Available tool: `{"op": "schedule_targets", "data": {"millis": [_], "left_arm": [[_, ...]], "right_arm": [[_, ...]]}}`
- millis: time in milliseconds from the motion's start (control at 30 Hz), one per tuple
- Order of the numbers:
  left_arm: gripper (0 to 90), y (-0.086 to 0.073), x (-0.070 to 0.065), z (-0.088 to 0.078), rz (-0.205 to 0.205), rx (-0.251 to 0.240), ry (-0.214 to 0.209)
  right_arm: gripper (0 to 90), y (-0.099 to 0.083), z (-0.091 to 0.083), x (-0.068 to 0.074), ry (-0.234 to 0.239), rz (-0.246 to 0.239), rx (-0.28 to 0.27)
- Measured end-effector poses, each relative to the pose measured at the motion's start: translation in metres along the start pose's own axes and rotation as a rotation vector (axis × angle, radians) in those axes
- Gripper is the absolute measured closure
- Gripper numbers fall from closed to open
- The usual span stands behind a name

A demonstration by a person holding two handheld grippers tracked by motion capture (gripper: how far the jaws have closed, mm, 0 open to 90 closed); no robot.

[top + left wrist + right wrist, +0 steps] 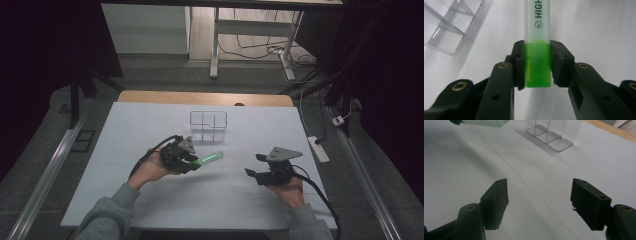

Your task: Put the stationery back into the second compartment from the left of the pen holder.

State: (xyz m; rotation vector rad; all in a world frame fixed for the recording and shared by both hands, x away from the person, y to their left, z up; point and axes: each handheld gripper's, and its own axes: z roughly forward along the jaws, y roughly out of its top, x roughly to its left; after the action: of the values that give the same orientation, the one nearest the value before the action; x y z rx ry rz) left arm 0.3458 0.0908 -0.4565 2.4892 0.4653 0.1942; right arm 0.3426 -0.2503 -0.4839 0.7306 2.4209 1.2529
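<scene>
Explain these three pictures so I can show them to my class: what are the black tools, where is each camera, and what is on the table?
A person sits at a white table and holds a hand-operated tool in each hand; each tool has two black jaws that pinch like tongs. One picture comes from a camera above the table, looking forward and down. The other two come from small cameras mounted on the tools, looking along their jaws. The left gripper is clamped on the green end of a highlighter, whose pale body points away from it. The right gripper has its jaws apart with nothing between them, just bare table beyond. Farther back stands a clear plastic organiser with dividers, which looks empty.
</scene>
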Motion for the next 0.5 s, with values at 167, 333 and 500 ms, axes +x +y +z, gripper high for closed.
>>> {"op": "schedule_targets", "data": {"millis": [167,333,500], "left_arm": [[67.1,0.004,-0.006,0.006,0.042,0.024,-0.013],[67.1,0.008,-0.013,0.014,0.082,0.044,-0.029],[67.1,0.012,-0.02,0.022,0.11,0.064,-0.041]], "right_arm": [[28.2,0.006,0.0,0.004,0.014,-0.018,0.006],[27.6,0.009,0.005,0.01,0.041,-0.039,0.015],[27.4,0.012,0.009,0.016,0.054,-0.071,0.037]]}}
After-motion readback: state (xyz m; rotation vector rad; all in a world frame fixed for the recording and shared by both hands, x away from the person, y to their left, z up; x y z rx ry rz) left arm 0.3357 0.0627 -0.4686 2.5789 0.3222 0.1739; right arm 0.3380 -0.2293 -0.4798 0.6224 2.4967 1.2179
